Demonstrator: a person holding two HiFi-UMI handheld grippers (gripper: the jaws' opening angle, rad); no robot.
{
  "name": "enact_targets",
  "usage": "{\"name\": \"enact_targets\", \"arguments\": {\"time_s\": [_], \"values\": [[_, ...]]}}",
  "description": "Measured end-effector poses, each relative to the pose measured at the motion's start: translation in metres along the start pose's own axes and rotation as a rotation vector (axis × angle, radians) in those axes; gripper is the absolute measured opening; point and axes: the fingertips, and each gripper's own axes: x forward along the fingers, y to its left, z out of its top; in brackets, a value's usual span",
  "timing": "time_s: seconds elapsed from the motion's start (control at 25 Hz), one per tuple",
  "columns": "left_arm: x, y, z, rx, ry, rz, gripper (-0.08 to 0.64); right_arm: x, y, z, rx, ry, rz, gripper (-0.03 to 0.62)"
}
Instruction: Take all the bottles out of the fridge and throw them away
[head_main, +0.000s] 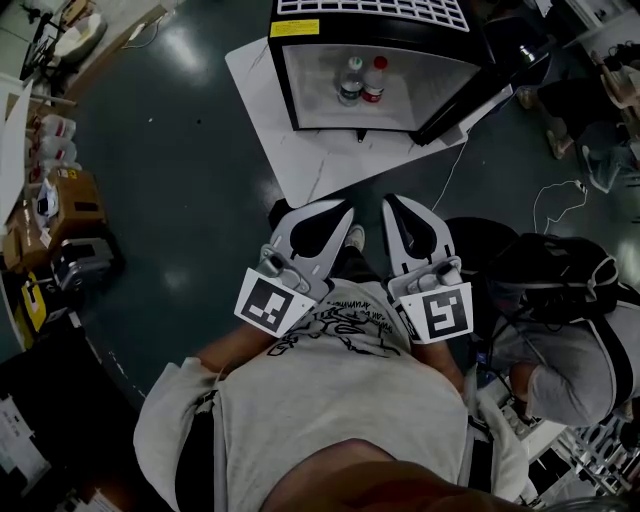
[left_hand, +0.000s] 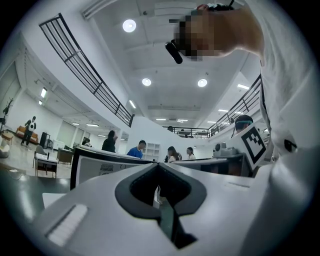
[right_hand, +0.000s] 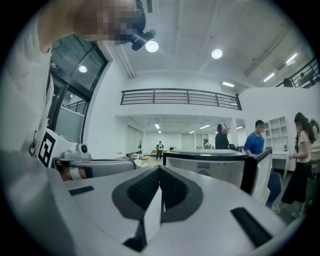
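Biggest first: a black-framed mini fridge (head_main: 283, 60) with a white inside, standing on a white tabletop (head_main: 300, 170), door swung wide to the right. Inside, side by side and touching or very nearly so: a clear plastic bottle with a white cap (head_main: 350, 82) on the left, a clear plastic bottle with a red cap (head_main: 374, 78) on the right. Both upright, long axis vertical. Neither taken out yet.

Down at the near edge of the tabletop, well apart from the bottles: the white left hand-held gripper (head_main: 338, 212) and the white right hand-held gripper (head_main: 396, 207), held close to the chest, noses toward the open fridge. Both clamped shut, jaws tip to tip, nothing between them. Bottles straight ahead of the pair, white cap lined up more with the left, red cap more with the right; neither hand clearly nearer. Probably a reach forward and an opening of the jaws first, then a level pinch across an upright bottle.

Bottles only in the head view. In the two gripper views, just the fridge's black frame beyond the shut jaws, no bottle in sight.
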Motion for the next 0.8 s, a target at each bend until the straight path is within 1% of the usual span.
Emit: {"name": "enact_targets", "arguments": {"time_s": [0.28,0.8], "values": [[0.021,0.005,0.006,0.020,-0.004,-0.003,0.008,0.008,-0.019,0.007,-0.009,-0.014,0.007,0.009],[0.060,0.016,0.012,0.039,-0.015,0.032,0.008,0.025,-0.055,0.015,-0.019,-0.038,0.037,0.009]]}}
